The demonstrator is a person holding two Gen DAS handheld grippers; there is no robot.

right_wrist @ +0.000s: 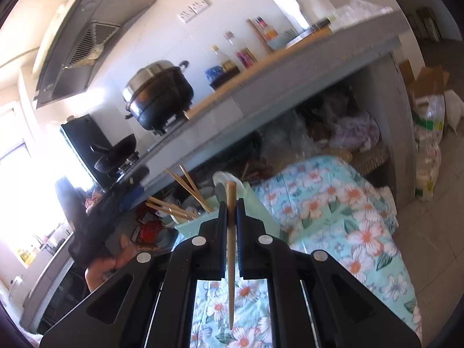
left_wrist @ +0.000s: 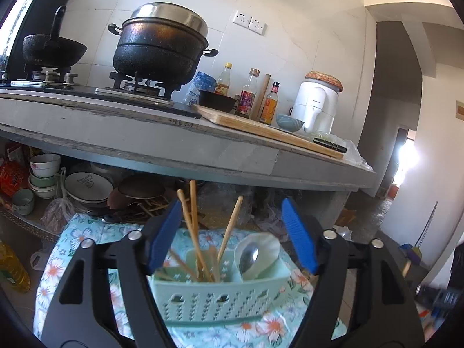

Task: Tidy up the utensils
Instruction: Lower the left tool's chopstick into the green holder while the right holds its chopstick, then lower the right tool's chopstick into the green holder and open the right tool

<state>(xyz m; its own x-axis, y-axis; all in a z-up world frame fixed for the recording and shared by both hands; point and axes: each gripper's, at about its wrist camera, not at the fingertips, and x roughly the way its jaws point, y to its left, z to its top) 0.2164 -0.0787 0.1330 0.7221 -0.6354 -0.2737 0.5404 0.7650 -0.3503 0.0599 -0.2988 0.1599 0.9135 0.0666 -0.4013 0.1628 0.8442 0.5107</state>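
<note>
To the left of the mint-green utensil basket (left_wrist: 220,295), under the grey worktop (left_wrist: 162,142), a shelf holds stacked bowls (left_wrist: 43,174) and a white plate (left_wrist: 88,187). The basket itself stands on a floral cloth (left_wrist: 87,240) (turquoise, with orange and white flowers). The left gripper (left_wrist: 232,232) hangs just in front of the basket with its blue-padded jaws spread wide, one on each side of the basket's top, gripping nothing. In the basket's left compartment several wooden chopsticks (left_wrist: 194,232) stand leaning at different angles; in its right compartment a metal spoon (left_wrist: 249,258) rests against a pale ladle or scoop (left_wrist: 266,249).

From the right wrist view, the basket (right_wrist: 255,203) sits just beyond the right gripper (right_wrist: 231,211), whose jaws are pressed narrow on a single chopstick (right_wrist: 231,261). That chopstick runs lengthwise between the jaws, its upper end just above the basket's rim and its thin tip over the floral cloth (right_wrist: 333,208). Right of the basket the cloth spreads on toward plastic bags (right_wrist: 348,130) under the worktop.
</note>
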